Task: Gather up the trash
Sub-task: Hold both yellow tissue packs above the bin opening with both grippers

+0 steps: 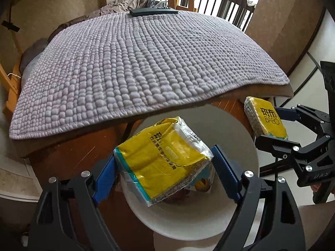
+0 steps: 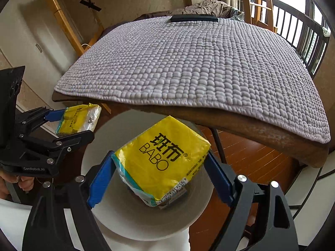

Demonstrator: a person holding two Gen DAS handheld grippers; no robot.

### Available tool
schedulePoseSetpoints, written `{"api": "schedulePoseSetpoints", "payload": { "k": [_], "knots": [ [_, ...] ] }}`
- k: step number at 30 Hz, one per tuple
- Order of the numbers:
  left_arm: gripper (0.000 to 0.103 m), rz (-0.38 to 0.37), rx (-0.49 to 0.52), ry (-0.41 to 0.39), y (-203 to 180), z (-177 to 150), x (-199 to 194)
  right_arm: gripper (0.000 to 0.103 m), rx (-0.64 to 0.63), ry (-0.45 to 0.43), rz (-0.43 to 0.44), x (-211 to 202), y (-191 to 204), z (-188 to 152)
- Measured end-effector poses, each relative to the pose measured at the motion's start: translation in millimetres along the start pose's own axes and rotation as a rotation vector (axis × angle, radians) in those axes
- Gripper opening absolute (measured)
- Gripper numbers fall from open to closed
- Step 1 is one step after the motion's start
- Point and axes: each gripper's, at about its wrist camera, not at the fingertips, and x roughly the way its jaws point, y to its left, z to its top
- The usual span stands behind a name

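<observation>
My left gripper (image 1: 165,156) is shut on an opened yellow tissue pack (image 1: 159,167), its blue pads pressing both sides. The pack hangs tilted over the mouth of a round white bin (image 1: 188,221). My right gripper (image 2: 161,156) is shut on a second yellow tissue pack (image 2: 165,156) printed "BABO", held above the same bin (image 2: 125,215). Each wrist view shows the other hand: the right gripper (image 1: 270,125) with its pack (image 1: 266,117) at the right edge, the left gripper (image 2: 75,123) with its pack (image 2: 77,119) at the left edge. Some trash (image 1: 202,185) lies inside the bin.
A grey quilted cover (image 1: 146,62) lies over a low wooden table whose edge (image 2: 261,129) overhangs the bin. A dark flat object (image 1: 152,11) rests at the cover's far end. Reddish wooden floor (image 2: 251,163) lies beneath, a dark railing (image 2: 303,41) at the back right.
</observation>
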Motion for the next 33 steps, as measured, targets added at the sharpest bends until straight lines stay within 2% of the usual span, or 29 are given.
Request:
{"api": "schedulePoseSetpoints", "payload": {
  "k": [19, 33],
  "knots": [
    [0.087, 0.005, 0.017, 0.109, -3.8, -16.3, 40.9, 0.083, 0.039, 0.089, 0.013, 36.1, -3.9, -17.5],
    [0.087, 0.008, 0.046, 0.151, -20.9, -26.7, 78.0, 0.083, 0.103, 0.117, 0.031, 64.7, -13.3, -18.7]
  ]
}}
